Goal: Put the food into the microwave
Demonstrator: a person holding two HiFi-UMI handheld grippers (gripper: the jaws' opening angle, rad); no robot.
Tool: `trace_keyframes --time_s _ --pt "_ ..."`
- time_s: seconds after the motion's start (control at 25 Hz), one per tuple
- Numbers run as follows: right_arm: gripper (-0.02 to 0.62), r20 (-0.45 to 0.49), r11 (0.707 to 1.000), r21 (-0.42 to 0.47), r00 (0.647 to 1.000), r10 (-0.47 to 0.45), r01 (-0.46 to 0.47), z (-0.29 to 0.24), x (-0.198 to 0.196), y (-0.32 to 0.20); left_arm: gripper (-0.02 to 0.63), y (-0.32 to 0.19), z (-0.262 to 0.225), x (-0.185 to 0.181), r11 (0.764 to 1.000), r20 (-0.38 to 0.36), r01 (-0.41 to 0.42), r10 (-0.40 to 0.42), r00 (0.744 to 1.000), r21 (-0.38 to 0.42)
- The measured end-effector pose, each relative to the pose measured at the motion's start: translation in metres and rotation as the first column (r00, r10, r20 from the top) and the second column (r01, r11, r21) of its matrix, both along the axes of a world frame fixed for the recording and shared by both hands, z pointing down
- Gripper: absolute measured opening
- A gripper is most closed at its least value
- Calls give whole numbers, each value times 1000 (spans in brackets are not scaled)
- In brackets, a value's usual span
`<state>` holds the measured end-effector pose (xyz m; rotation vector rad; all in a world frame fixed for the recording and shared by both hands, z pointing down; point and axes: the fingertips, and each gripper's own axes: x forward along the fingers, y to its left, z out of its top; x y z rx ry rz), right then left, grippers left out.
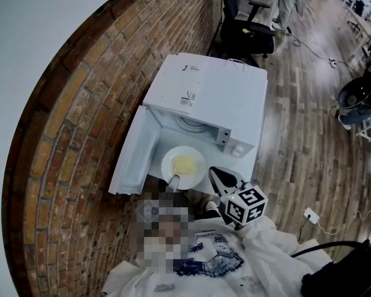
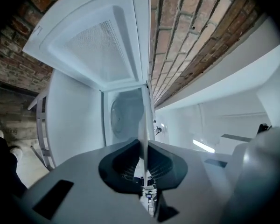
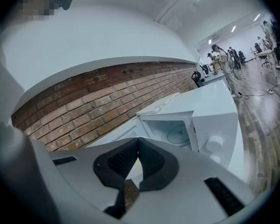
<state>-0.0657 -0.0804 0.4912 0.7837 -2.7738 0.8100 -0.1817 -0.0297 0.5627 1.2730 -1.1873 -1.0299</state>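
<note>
A white microwave (image 1: 204, 98) stands with its door (image 1: 135, 152) swung open to the left. Just in front of the opening hangs a white plate (image 1: 183, 164) of pale yellow food. My left gripper (image 1: 173, 182) is shut on the plate's near rim. In the left gripper view that rim (image 2: 143, 125) runs edge-on between the jaws of the left gripper (image 2: 143, 146), with the cavity and turntable (image 2: 126, 115) beyond. My right gripper (image 1: 224, 179) hovers at the plate's right side, shut, with nothing seen between its pads. The right gripper (image 3: 138, 143) faces the open microwave (image 3: 210, 125).
A brick wall (image 1: 80, 104) runs along the left, close behind the open door. A black office chair (image 1: 250, 30) stands behind the microwave. Wooden floor (image 1: 297, 135) lies to the right, with a power strip (image 1: 310, 215) and a dark round fan-like object (image 1: 358, 98).
</note>
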Motion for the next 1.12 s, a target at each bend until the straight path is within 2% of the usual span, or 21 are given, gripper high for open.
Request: trace_keyframes --time_s 0.12,0.28,0.52,0.64,0.72,0.88,1.12 --pt "14 0 1000 1 1000 29 -29 -1 3 -8 25 -14 -6 1 1000 -22 -17 18 1000 14" --pt "14 -6 997 -8 997 71 -71 2 4 -18 25 -28 -1 -3 999 -14 -50 50 999 2" --pt "14 -26 992 -22 992 125 -126 8 -6 -33 25 -52 14 -10 993 -33 -118 117 993 -25" --pt "14 -38 989 -22 988 147 -147 11 -12 -41 25 -68 17 -15 990 -47 -141 140 989 -10" --pt "14 -45 987 -17 987 156 -157 10 -15 -45 25 -77 23 -18 988 -50 -154 152 987 -22" --pt "14 -58 986 -5 984 168 -169 9 -21 -54 25 -93 41 -26 978 -6 -200 200 980 -67" --pt "14 -73 986 7 983 169 -169 10 -32 -63 25 -113 58 -33 972 -20 -219 218 976 -89"
